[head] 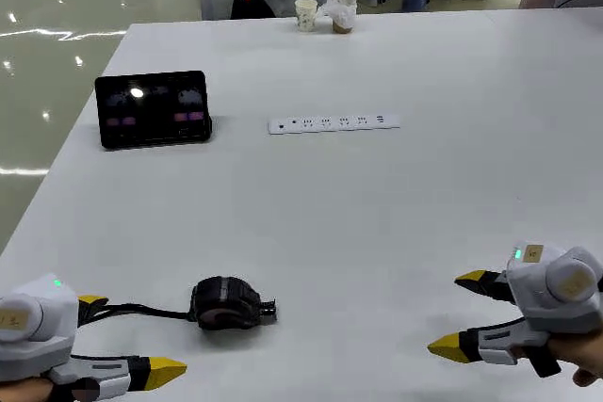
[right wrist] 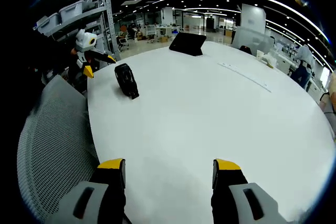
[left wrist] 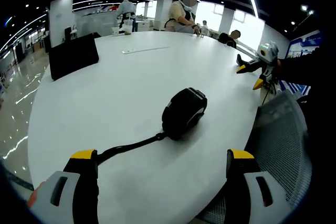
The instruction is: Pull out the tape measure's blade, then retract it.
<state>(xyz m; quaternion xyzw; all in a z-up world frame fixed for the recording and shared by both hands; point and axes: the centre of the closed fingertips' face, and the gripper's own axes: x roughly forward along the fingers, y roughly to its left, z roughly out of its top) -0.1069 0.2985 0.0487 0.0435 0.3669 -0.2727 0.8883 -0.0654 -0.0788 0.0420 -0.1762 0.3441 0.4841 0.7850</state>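
Observation:
A black tape measure (head: pixel 226 303) lies on the white table (head: pixel 377 214) near its front edge, with a black wrist strap (head: pixel 141 309) trailing left; no blade is out. My left gripper (head: pixel 132 336) is open just left of it, its yellow-tipped jaws on either side of the strap's end and touching nothing. In the left gripper view the tape measure (left wrist: pixel 184 111) lies ahead of the open left gripper (left wrist: pixel 161 156), with the strap (left wrist: pixel 131 148) running toward it. My right gripper (head: pixel 454 313) is open and empty at the front right, far from the tape measure (right wrist: pixel 126 80).
A dark tablet (head: pixel 153 108) stands at the left, and a white power strip (head: pixel 334 123) lies mid-table. Two cups (head: pixel 306 13) (head: pixel 343 7) sit at the far edge. A grey mesh chair (left wrist: pixel 283 129) is beside the table. People stand beyond the far end.

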